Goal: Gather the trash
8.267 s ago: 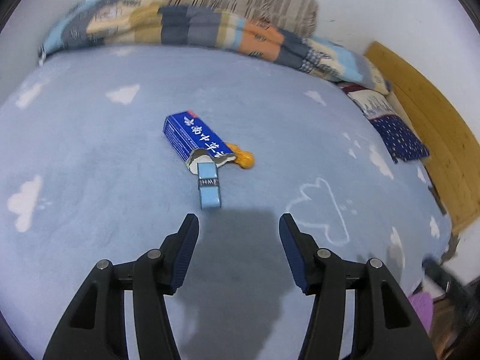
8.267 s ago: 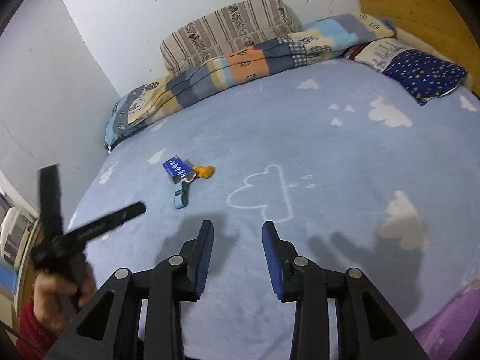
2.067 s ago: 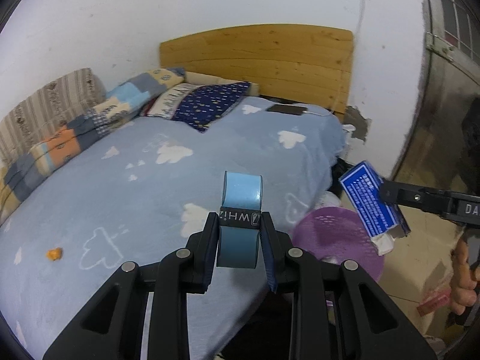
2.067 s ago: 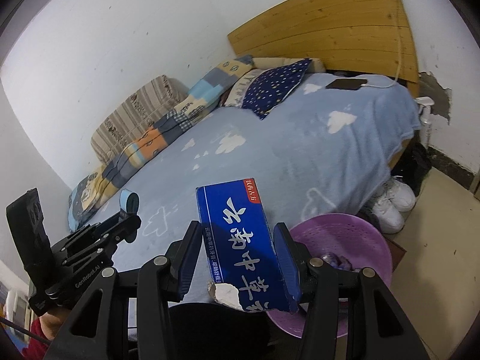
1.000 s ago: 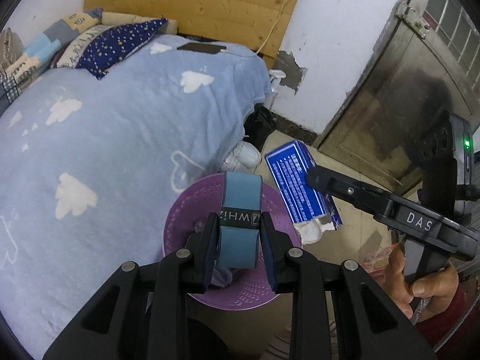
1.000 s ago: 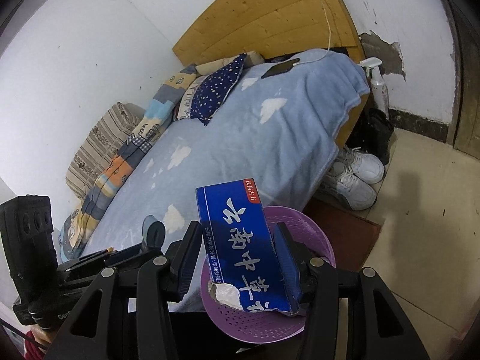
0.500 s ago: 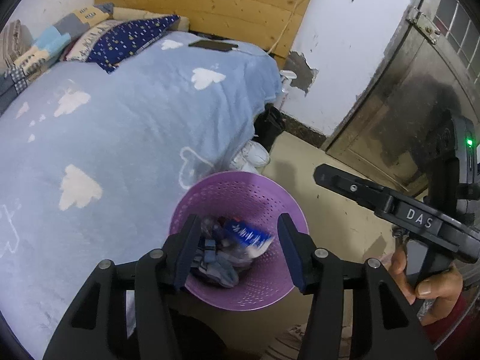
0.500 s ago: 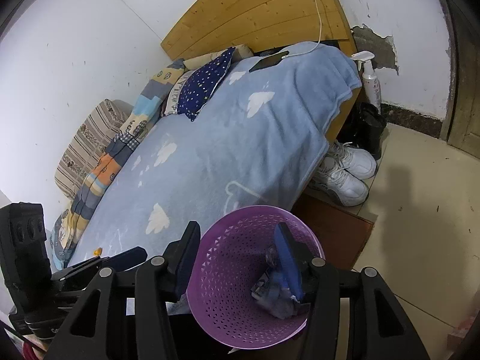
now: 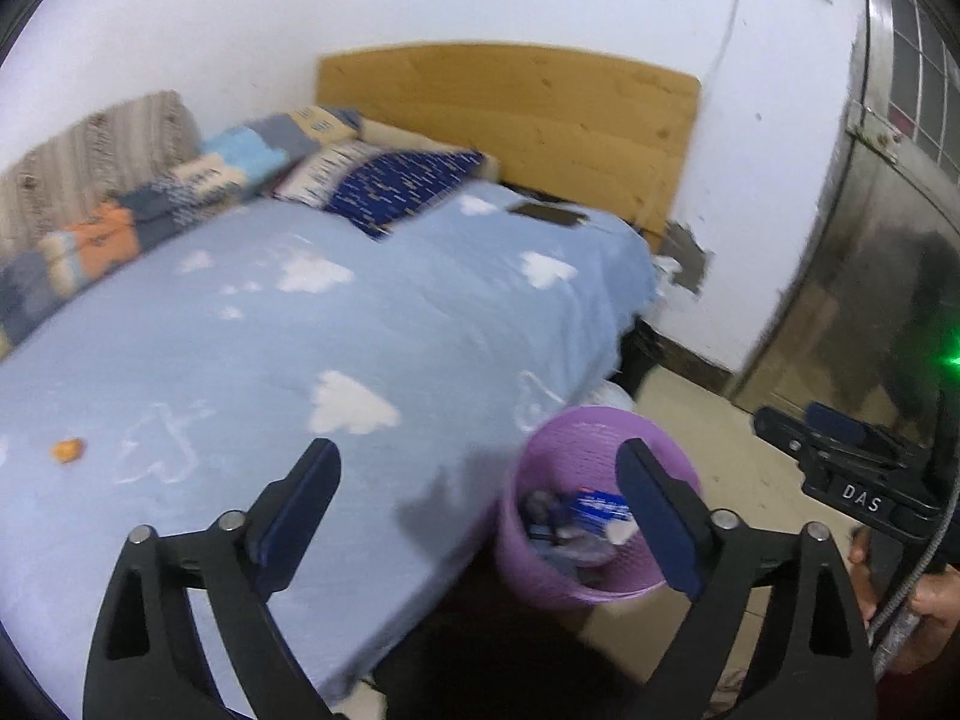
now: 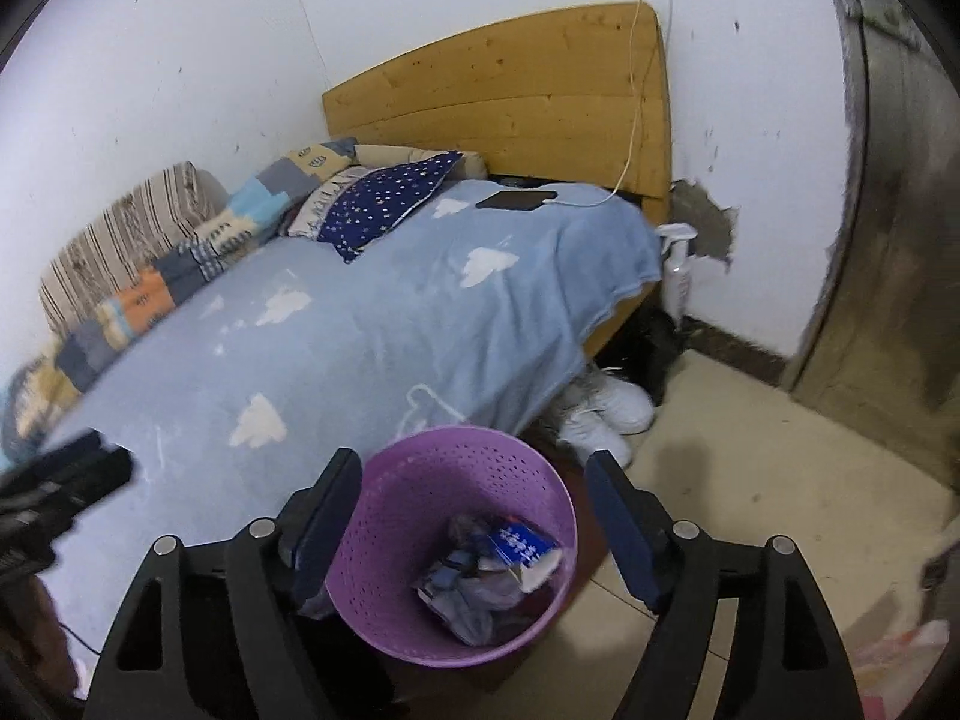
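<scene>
A purple perforated trash basket [image 10: 420,480] [image 9: 594,438] stands on the floor at the bed's near corner. Inside it lie the blue carton [image 10: 521,545] [image 9: 597,504] and crumpled wrappers. A small orange scrap [image 9: 67,450] lies on the blue cloud-print blanket [image 9: 300,348] at the far left. My left gripper [image 9: 480,501] hangs over the bed's edge beside the basket, its jaws opening wide with nothing between them. My right gripper [image 10: 474,516] hovers above the basket, jaws opening, nothing held. The right gripper also shows at the right edge of the left wrist view [image 9: 840,468].
White sneakers [image 10: 606,414] sit under the bed's corner. A phone [image 10: 516,200] on a charging cable lies near the wooden headboard [image 10: 510,102]. A spray bottle [image 10: 678,270] stands by the wall. Pillows and a folded quilt [image 10: 180,264] line the far side. A metal door [image 9: 870,300] stands right.
Both grippers let go: the light blue roll and the blue carton dropped into the basket. The jaws spread wider and both hands rose and pulled back, the left swinging towards the bed.
</scene>
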